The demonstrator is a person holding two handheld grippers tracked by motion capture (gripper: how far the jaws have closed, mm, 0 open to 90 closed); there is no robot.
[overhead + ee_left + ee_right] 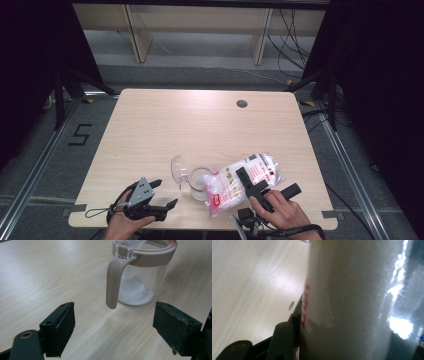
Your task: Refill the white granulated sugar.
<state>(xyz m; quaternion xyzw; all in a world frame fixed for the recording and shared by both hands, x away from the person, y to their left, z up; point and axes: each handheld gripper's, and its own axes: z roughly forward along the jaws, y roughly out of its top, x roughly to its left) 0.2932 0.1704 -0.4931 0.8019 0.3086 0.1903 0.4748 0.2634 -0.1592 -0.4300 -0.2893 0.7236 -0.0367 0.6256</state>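
The bag (245,182) of white powder lies tilted over the near right part of the table (165,125), its lower end at the mouth of the jug (197,182). It sits between the jaws of the right gripper (260,187), which are clamped on its middle; in the right gripper view the bag (352,297) presses against the left jaw. The jug (140,272), clear with a pink rim and handle, holds a little white powder and stands just left of the bag. The left gripper (160,197), near the left front edge, has its jaws wide apart with nothing between them, the jug just beyond them.
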